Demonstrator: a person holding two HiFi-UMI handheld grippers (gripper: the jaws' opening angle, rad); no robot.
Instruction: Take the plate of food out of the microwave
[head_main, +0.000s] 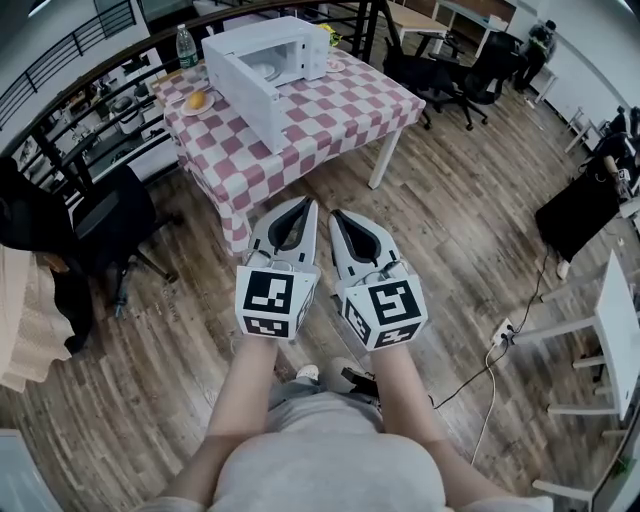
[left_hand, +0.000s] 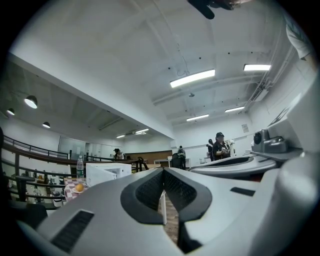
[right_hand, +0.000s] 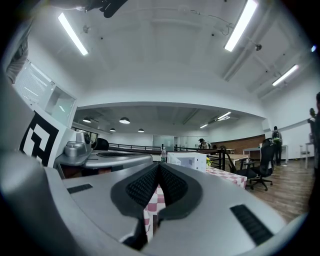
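Head view: my left gripper (head_main: 304, 205) and right gripper (head_main: 338, 214), both closed and empty, hang well short of the microwave (head_main: 262, 62); I'd approach first, then open them.

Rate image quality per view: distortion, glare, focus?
Head view: heavy fisheye, floor boards bow, microwave sharp and evenly lit. Left gripper view: black round vignette, ceiling lamp blown out. Right gripper view: same vignette, lamp strips glare, microwave small but crisp.

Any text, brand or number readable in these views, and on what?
None readable.
Microwave: no brand legible.
Water bottle: label too small.
Wall sign: blurred.
Cubes on left gripper and right gripper: marker patterns only, no words.
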